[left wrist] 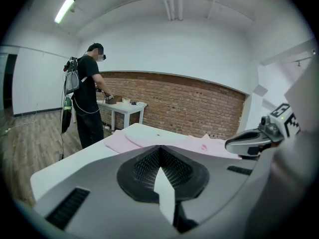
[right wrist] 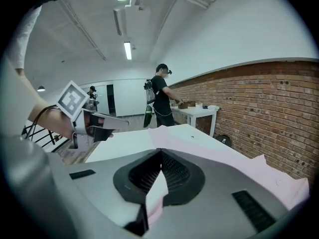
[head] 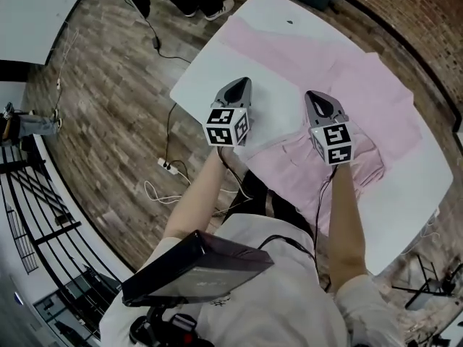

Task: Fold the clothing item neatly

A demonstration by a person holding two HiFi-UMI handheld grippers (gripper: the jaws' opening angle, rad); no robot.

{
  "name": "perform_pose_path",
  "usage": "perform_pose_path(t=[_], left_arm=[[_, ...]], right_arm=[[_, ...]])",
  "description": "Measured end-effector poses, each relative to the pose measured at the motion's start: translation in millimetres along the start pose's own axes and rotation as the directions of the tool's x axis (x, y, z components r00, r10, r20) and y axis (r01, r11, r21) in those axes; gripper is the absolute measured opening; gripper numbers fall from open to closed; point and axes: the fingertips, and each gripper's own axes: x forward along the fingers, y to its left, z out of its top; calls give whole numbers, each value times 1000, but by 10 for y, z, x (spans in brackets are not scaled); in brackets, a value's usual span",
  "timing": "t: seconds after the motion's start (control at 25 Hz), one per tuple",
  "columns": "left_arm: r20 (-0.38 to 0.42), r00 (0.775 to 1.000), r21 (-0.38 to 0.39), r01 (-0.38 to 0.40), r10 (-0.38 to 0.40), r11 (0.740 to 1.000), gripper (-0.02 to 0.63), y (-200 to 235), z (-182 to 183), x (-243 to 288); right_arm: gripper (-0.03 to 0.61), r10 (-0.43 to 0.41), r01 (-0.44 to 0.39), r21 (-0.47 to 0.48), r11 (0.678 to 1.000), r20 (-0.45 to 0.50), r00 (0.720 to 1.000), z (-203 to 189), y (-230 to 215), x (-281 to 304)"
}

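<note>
Marks: sq. black/white codes on L cube (head: pixel 228 126) and R cube (head: pixel 333 143).
Your L tongs (head: pixel 239 85): pressed together, over bare white table (head: pixel 206 82), beside the cloth.
Your R tongs (head: pixel 315 97): pressed together, above the bunched near edge of the pink garment (head: pixel 362 78). The garment lies spread across the table. Can't tell if the tongs touch it.
</note>
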Motion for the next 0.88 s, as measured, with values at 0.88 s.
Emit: perform_pose_path(t=[0.88], left_arm=[[-209, 965, -256, -211, 159, 943, 155, 1779, -155, 1302]], right_arm=[[3, -128, 132, 23, 991, -120, 984, 49, -13, 734]])
